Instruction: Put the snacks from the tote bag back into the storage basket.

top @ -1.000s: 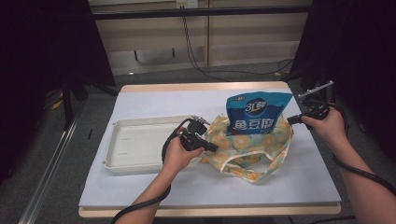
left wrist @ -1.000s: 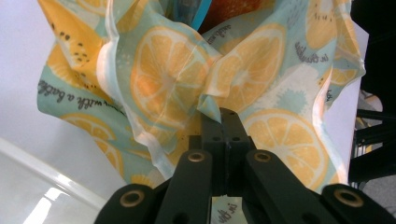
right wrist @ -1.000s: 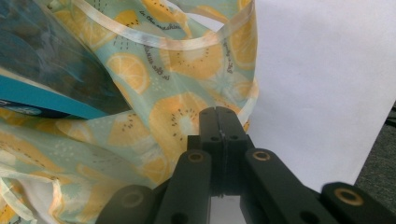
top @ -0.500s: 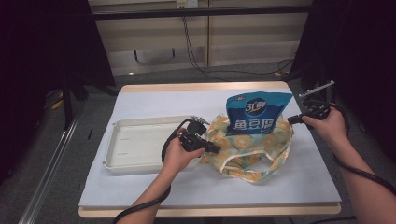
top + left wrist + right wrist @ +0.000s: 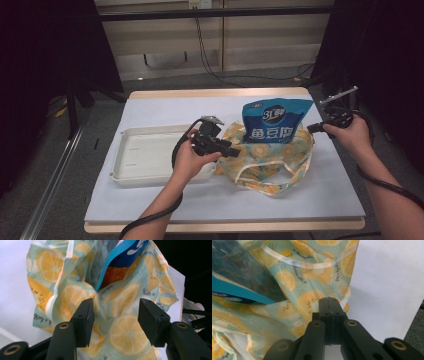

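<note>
Jaws: left gripper [image 5: 113, 315] gapes wide around the bag's [image 5: 270, 160] near cloth, gripping nothing; right gripper [image 5: 329, 305] is pinched together on the bag's far edge.
Advice: I'd close left on a thick fold, then pull evenly.
Bag: limp lemon-print cloth, crumpled, mid-bench.
Packet [image 5: 274, 122]: glossy blue, upright inside.
Tray [image 5: 150, 152]: rigid white, left of bag.

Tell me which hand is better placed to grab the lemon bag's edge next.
Left, probably. The left tongs stand open with the lemon bag fabric right between them. The right tongs look shut at the bag's far edge, apparently pinching fabric already, so that hand seems occupied.
</note>
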